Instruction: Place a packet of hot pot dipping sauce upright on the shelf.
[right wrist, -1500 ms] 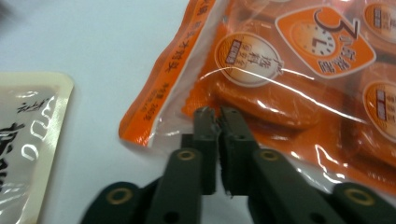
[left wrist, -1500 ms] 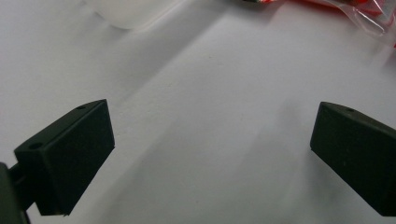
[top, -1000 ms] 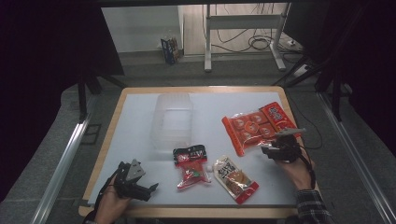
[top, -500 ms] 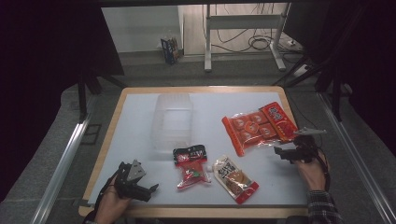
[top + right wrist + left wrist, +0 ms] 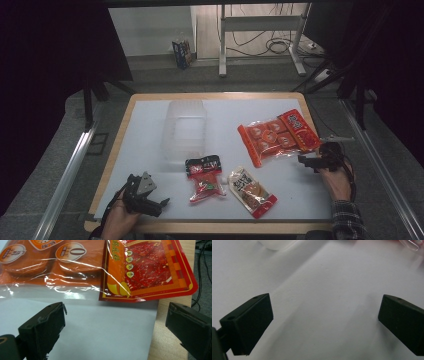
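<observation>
Orange snack pack (image 5: 277,136) just beyond right claw (image 5: 306,161), jaws just spread, empty; left claw (image 5: 161,204) apart.

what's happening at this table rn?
A person holds a gripper in each hand. The right gripper sits just off the orange-red snack bag; its jaws have just been opening, with nothing between them, and the bag lies flat on the table. The left gripper rests open near the table's front corner. Two smaller snack packets and a clear container lie untouched.
</observation>
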`<move>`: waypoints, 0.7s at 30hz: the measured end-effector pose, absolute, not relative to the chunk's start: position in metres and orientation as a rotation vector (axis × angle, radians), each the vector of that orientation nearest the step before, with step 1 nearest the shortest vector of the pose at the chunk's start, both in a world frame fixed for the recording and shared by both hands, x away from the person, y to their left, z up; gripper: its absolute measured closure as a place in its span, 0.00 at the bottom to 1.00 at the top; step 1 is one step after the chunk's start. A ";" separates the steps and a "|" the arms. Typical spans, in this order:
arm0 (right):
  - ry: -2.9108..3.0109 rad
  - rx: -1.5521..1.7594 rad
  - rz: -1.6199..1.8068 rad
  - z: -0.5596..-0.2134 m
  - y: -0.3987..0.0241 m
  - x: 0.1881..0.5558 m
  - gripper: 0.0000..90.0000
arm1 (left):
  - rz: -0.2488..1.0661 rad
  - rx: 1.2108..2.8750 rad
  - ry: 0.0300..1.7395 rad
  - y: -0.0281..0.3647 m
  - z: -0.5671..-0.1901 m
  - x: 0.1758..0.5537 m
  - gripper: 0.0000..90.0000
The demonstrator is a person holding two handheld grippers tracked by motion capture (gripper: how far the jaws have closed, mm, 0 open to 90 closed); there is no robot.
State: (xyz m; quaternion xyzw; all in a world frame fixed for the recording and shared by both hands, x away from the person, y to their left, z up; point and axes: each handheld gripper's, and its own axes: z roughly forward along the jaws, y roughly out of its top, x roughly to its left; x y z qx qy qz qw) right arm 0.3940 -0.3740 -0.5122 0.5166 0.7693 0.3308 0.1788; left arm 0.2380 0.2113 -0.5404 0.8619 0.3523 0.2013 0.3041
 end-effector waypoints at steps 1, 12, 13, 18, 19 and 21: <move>2.175 1.461 0.931 -0.513 -0.375 0.396 0.02 | 0.534 2.285 0.933 0.211 -0.540 0.238 0.00; 2.165 1.472 0.938 -0.507 -0.374 0.415 0.03 | 0.532 2.295 0.930 0.210 -0.542 0.238 0.00; 2.165 1.472 0.938 -0.507 -0.374 0.415 0.03 | 0.532 2.295 0.930 0.210 -0.542 0.238 0.00; 2.195 1.403 0.910 -0.498 -0.356 0.425 0.04 | 0.531 2.298 0.929 0.210 -0.542 0.238 0.00; 2.197 1.402 0.906 -0.497 -0.353 0.427 0.06 | 0.531 2.298 0.929 0.210 -0.542 0.238 0.00; 2.188 1.400 0.883 -0.494 -0.350 0.431 0.14 | 0.530 2.298 0.929 0.210 -0.542 0.238 0.00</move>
